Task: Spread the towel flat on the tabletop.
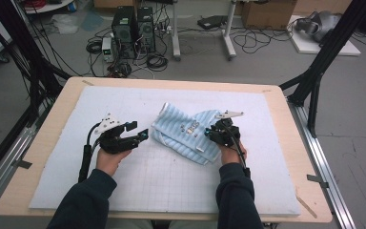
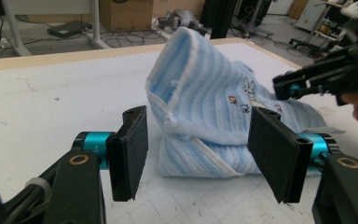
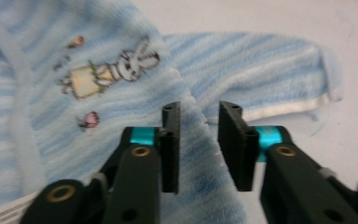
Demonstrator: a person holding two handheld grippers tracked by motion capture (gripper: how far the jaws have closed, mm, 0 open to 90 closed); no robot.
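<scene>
The left gripper (image 1: 142, 135) sits on the white mat (image 1: 124, 181) just left of the blue striped baby garment (image 1: 186, 133), its jaws standing well apart with nothing between them; in the left gripper view the folded near edge of the garment (image 2: 200, 154) lies a little beyond the pads. The garment rests near the middle of the mat, loosely bunched, with one part humped up and a small rabbit print (image 3: 107, 70) on its upper layer. At its right edge the right gripper (image 1: 209, 132) has a raised ridge of the fleece between its jaws, which are partly apart; the blurred view makes it hard to say whether the pads press the cloth, though they seem merely to straddle it.

The work looks like folding or straightening the garment. To do it well, the right gripper should close on one fold only, near the white hem (image 3: 284, 108), not on a thick bunch. The left should slide in low, take the near edge squarely, and both should lift together so the layers don't drag or twist.
</scene>
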